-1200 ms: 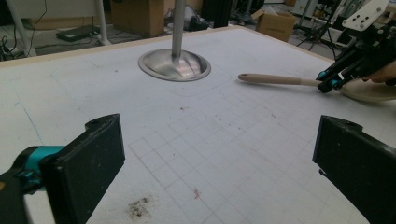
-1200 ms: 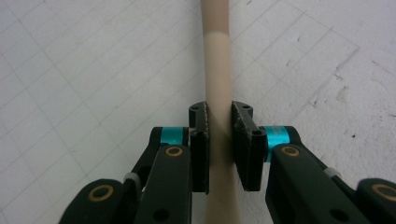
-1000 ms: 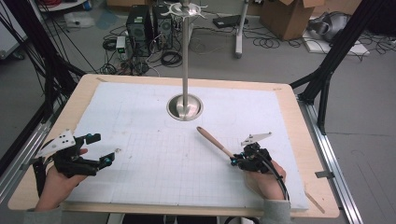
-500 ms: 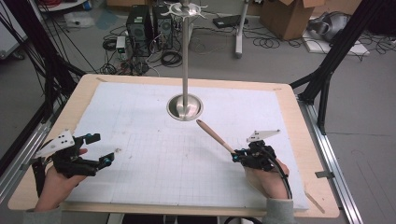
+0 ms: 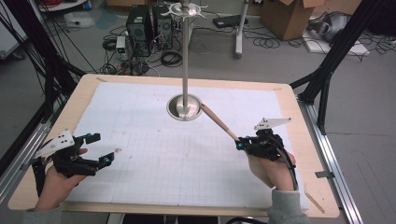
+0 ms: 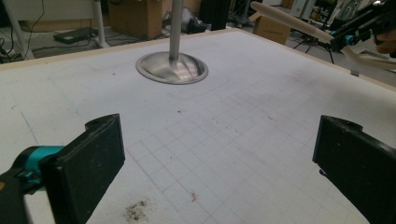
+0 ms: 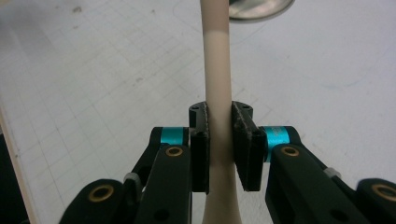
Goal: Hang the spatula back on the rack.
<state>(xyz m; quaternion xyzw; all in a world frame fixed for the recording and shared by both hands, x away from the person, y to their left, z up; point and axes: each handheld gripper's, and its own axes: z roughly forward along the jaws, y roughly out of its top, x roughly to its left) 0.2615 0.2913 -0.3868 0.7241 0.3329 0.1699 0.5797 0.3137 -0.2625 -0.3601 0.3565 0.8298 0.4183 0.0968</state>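
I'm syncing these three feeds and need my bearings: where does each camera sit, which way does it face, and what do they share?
High view: above the person's side, looking forward and down on the table; both hands, left claw and right claw show.
Left gripper view: rides the left claw, facing the metal stand; jaws wide apart.
Right gripper view: rides the right claw, looking along the wooden stick it clamps.
Shared: stand base and stick appear in all three.

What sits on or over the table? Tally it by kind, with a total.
Metal stands: 1, the metal stand on its round base.
Wooden utensils: 1, the wooden utensil, clamped in the right gripper.
Grippers: 2, with the left gripper open.
Total: 4.
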